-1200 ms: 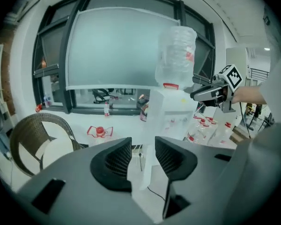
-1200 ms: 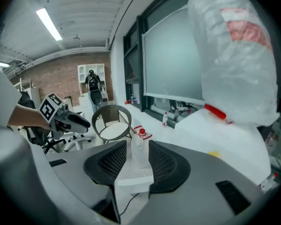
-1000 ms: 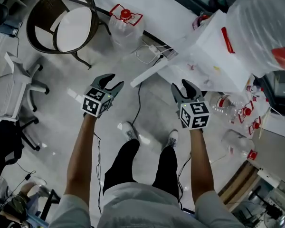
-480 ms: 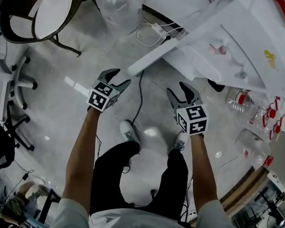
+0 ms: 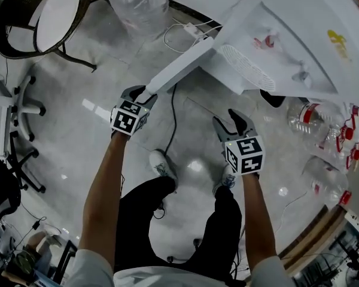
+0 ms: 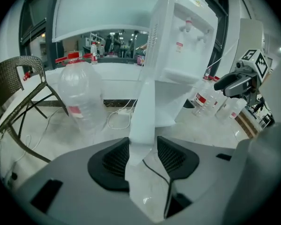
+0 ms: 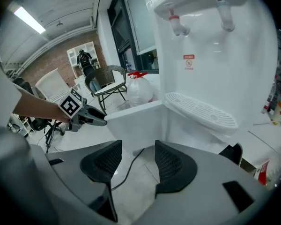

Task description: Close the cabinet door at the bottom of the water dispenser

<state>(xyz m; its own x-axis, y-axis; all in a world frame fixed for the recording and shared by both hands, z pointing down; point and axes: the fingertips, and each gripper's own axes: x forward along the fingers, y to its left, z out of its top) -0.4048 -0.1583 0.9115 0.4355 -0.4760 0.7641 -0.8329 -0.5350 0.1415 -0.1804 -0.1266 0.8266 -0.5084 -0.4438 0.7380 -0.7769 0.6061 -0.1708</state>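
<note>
The white water dispenser stands at the upper right, its bottom cabinet door swung open towards me. My left gripper is at the door's free edge. In the left gripper view that door edge sits between the closing jaws of the left gripper, with a thin gap still showing at the right pad. My right gripper hangs open over the floor in front of the dispenser, with nothing between the jaws of the right gripper. The door lies just beyond them.
A large water bottle stands left of the dispenser, beside a wicker chair. A black cable runs across the floor under the door. Several empty bottles lie at the right. The person's shoes are between the grippers.
Both grippers have sunk towards the floor. The left one has come up to the door's free edge, which now sits between its jaws. The right one stays apart from the door.
</note>
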